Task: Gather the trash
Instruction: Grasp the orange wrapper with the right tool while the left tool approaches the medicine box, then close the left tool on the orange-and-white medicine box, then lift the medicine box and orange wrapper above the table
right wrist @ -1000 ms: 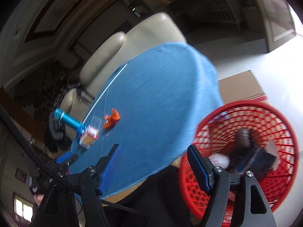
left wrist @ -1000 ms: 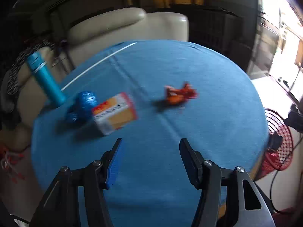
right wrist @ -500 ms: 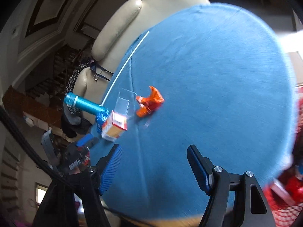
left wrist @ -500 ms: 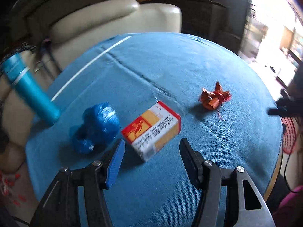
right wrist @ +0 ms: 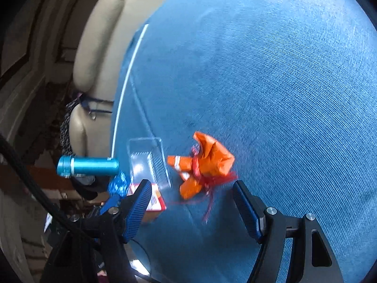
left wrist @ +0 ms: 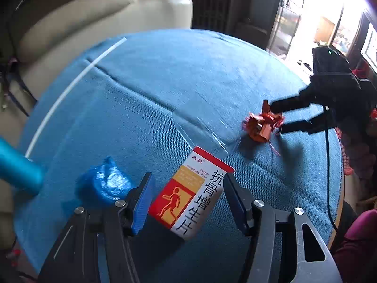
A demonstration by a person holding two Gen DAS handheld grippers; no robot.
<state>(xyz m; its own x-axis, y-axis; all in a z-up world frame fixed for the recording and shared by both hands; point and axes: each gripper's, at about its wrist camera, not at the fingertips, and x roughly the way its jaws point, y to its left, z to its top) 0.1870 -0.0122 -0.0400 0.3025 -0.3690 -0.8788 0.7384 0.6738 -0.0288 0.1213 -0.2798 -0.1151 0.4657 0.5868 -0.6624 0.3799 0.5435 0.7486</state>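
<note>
A red, orange and white medicine box lies on the blue tablecloth, between the open fingers of my left gripper. A crumpled blue wrapper lies just left of it. A crumpled orange wrapper lies just ahead of my open right gripper, its red threads reaching between the fingers. In the left wrist view the right gripper reaches in from the right, its fingers either side of the orange wrapper. A clear plastic sleeve lies between box and wrapper.
A teal bottle stands at the table's left edge, also seen in the left wrist view. A cream armchair stands behind the round table. The medicine box shows behind my right gripper's left finger.
Both grippers moved in over the table. The left closed in on the medicine box. The right swung away from the red basket to the orange wrapper.
</note>
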